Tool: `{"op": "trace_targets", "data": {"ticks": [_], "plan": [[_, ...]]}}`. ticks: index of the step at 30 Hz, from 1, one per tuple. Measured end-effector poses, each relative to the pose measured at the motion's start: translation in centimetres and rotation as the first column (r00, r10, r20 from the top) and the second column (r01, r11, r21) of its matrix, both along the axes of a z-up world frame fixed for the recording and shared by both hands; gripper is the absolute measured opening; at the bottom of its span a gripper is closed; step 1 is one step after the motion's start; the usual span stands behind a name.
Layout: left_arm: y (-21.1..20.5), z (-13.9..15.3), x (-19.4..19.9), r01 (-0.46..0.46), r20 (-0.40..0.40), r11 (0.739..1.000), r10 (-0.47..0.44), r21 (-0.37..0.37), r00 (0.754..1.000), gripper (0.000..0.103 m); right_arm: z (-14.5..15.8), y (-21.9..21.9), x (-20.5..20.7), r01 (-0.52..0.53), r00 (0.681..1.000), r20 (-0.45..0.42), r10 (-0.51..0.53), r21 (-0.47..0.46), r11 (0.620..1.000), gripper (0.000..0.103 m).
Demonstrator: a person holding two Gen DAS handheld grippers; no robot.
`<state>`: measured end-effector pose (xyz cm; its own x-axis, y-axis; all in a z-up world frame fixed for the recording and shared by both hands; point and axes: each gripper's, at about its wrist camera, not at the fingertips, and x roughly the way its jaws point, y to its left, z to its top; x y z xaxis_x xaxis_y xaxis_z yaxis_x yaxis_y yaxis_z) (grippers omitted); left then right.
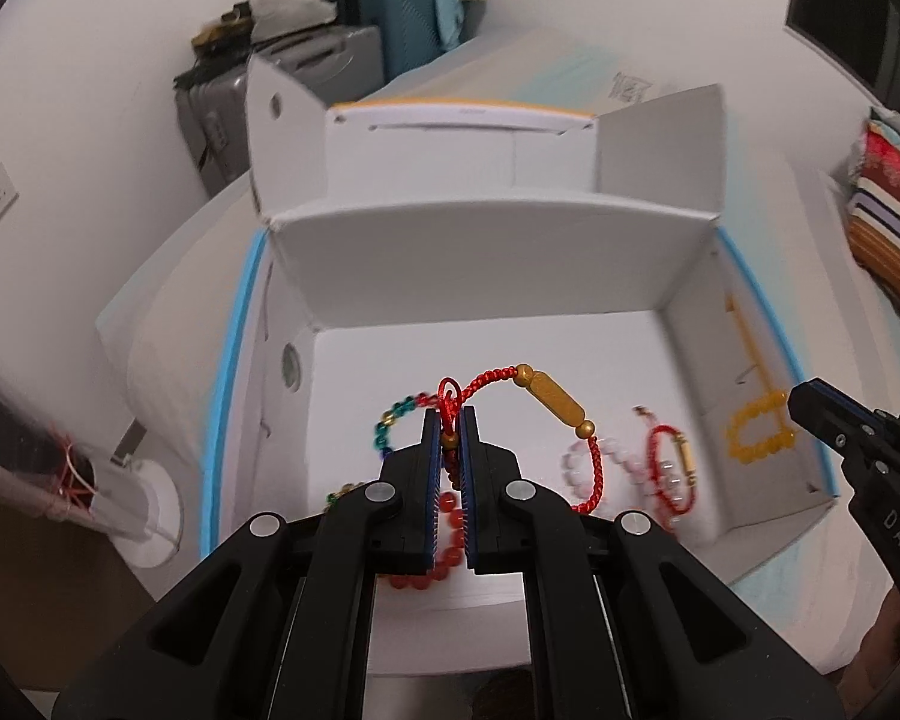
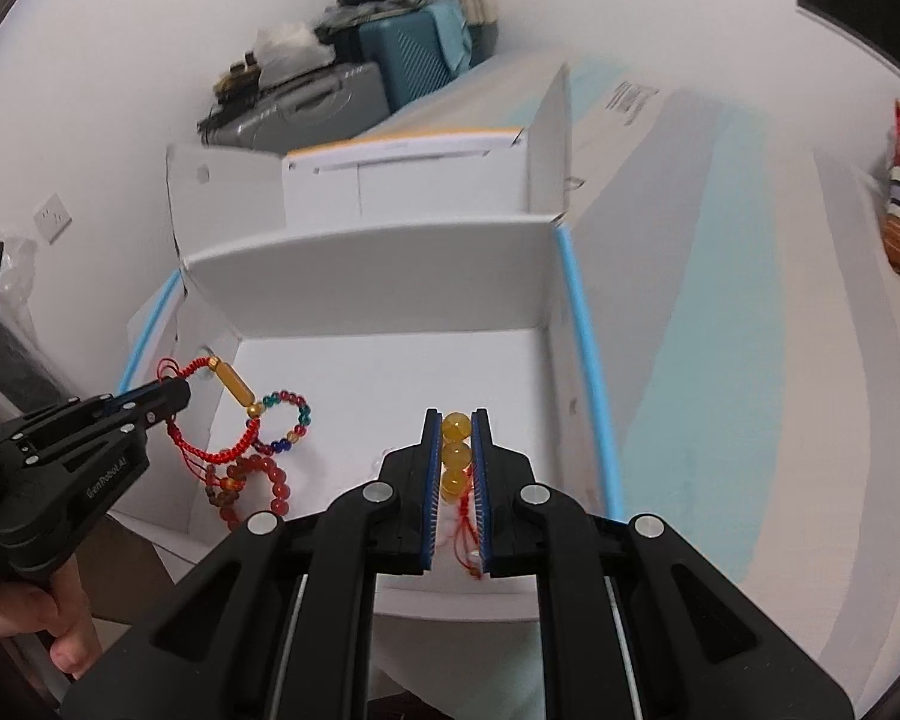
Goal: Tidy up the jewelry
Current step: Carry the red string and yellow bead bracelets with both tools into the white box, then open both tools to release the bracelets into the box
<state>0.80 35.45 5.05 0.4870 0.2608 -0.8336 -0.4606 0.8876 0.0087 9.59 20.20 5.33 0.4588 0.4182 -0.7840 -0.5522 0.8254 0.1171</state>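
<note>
Above the white box, the left gripper pinches a red cord bracelet, lifting it clear of tangled beads. The right gripper clamps a yellow bead bracelet just inside the box's right wall, likely for sorting.

Right claw pinches amber bead bracelet (over white box).

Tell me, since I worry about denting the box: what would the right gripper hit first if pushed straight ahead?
Probably the white box's far inner wall. The right gripper, shut on the yellow bead bracelet, points across bare box floor toward that wall, with nothing else in between, though depth is hard to judge.
</note>
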Motion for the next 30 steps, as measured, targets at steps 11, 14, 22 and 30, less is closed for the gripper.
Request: {"op": "trace_targets", "data": {"ticks": [11,14,22,30], "plan": [[2.3,-4.9,0.9,-0.026,-0.089,0.999,0.022,-0.041,0.996,0.005,-5.0,2.9,1.1,-0.021,0.996,-0.086,0.014,-0.091,0.996,0.009],[2.6,-5.4,1.0,-0.027,-0.094,0.999,0.022,-0.045,0.995,0.005,-5.8,3.0,1.2,-0.020,0.995,-0.096,0.011,-0.102,0.995,0.009],[2.6,-5.4,0.6,-0.028,-0.099,0.999,0.026,-0.025,0.995,0.010,-6.2,3.7,0.9,-0.030,0.995,-0.102,0.019,-0.105,0.994,0.021],[1.4,-1.7,-1.9,-0.041,0.008,0.999,0.041,0.035,0.999,0.064,-3.2,2.1,-1.1,-0.014,1.000,-0.008,0.014,-0.072,0.997,0.065]]}}
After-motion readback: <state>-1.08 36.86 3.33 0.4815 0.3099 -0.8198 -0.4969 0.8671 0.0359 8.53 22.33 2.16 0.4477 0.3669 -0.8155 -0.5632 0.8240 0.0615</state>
